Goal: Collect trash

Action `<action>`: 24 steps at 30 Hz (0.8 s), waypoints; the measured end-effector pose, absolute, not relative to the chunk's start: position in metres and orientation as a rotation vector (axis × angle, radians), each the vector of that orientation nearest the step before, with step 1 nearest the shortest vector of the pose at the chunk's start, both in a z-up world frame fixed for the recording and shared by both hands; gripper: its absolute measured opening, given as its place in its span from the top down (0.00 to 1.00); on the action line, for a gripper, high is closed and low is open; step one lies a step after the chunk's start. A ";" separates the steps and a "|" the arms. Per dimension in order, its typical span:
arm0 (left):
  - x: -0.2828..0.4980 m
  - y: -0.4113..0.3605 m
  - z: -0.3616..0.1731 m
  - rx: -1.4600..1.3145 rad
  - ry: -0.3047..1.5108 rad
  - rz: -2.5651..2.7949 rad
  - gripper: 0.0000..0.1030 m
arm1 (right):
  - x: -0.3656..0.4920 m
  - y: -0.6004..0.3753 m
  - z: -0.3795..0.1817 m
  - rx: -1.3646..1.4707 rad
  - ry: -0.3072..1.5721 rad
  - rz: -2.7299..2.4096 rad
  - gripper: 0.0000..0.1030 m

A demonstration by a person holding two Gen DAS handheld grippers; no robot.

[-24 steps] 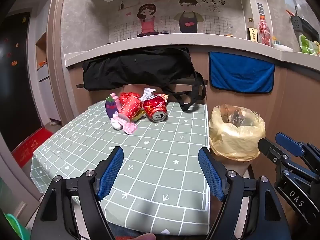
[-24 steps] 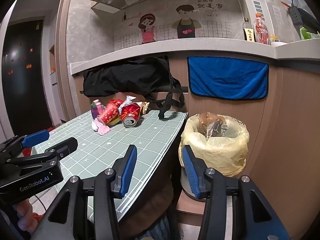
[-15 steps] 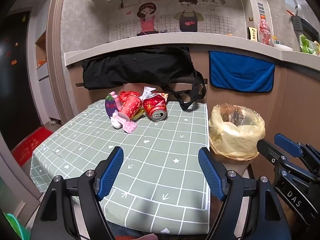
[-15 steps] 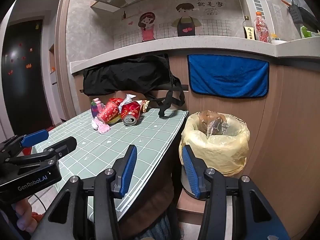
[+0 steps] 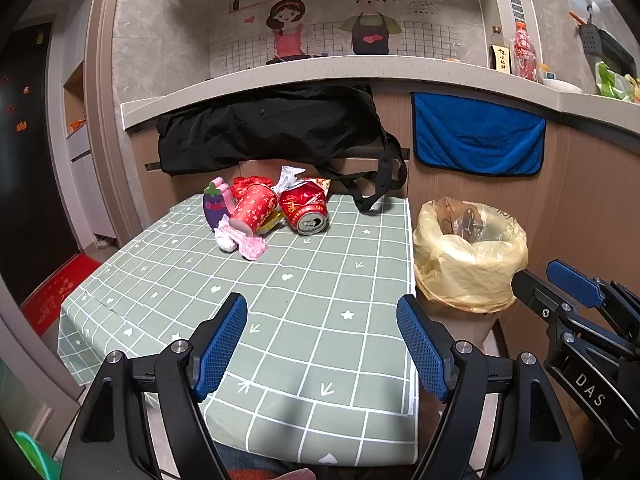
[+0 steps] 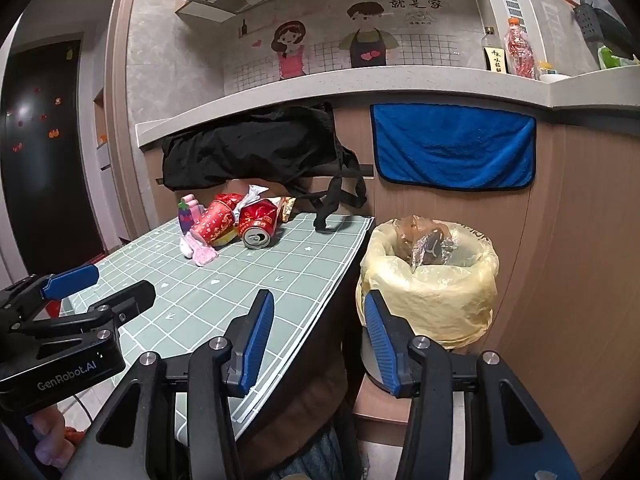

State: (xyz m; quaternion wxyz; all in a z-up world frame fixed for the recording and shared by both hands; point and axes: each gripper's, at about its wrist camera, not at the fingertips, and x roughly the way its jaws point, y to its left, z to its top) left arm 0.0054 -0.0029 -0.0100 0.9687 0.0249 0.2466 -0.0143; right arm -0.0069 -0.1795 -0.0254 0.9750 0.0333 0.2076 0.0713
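Trash pile point(image 5: 268, 210) sits at the far end of the desk point(image 5: 304, 320), well ahead of the left gripper point(image 5: 320, 344) and slightly left of its centreline. Left to right in the pile: purple eggplant-shaped item point(image 5: 216, 205) upright; pink wrappers point(image 5: 244, 242) flat on the desk in front; red paper cup point(image 5: 255, 208) on its side, long axis diagonal, open end towards the gripper and down-left; crushed red can point(image 5: 305, 207) on its side, long axis towards the gripper, opened top facing it; crumpled foil wrappers behind, touching the can.

Left gripper: jaws wide apart, nothing between them, hovering over the near desk edge.

Bin point(image 6: 430, 292) with yellow liner stands just beside the desk's right edge, ahead and right of the left gripper, directly ahead of the right gripper point(image 6: 318, 336). Inside: crumpled clear and brownish plastic.

Right gripper: jaws moderately apart, nothing held, off the desk's right edge, near the bin.
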 end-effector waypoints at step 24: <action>0.008 -0.003 -0.012 0.052 0.510 -0.028 0.25 | -0.006 -0.184 -0.026 0.081 0.422 0.130 0.56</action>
